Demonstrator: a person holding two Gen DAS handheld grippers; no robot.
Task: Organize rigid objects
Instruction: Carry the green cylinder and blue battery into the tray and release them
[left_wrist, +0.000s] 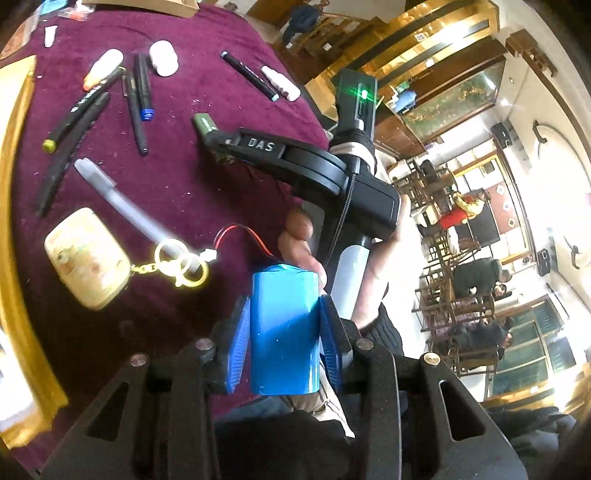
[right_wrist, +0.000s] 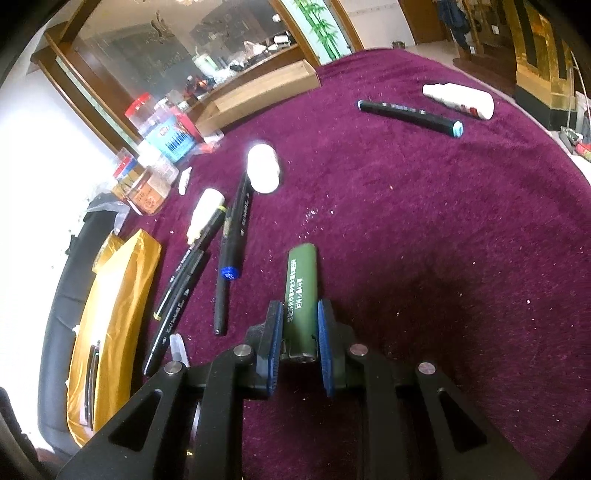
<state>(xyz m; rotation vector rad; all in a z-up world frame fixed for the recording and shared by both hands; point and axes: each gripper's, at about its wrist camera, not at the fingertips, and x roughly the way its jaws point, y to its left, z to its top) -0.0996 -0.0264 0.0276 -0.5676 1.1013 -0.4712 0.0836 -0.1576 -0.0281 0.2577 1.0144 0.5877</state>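
Note:
My left gripper (left_wrist: 283, 328) is shut on a blue battery pack (left_wrist: 284, 332) with red and black wires, held above the maroon tablecloth (left_wrist: 177, 184). My right gripper (right_wrist: 299, 343) is shut on a green lighter (right_wrist: 301, 295) that lies low over the cloth; it also shows in the left wrist view (left_wrist: 221, 146), with the lighter (left_wrist: 205, 123) sticking out of it. Several black pens (right_wrist: 229, 251) lie to the left of the lighter.
A cream keychain case (left_wrist: 86, 258) with a gold ring and a silver marker (left_wrist: 118, 201) lie on the cloth. A black pen (right_wrist: 410, 118) and a white bottle (right_wrist: 460, 100) lie far right. A yellow padded envelope (right_wrist: 110, 325) and a cardboard box (right_wrist: 258, 96) sit at the left and back.

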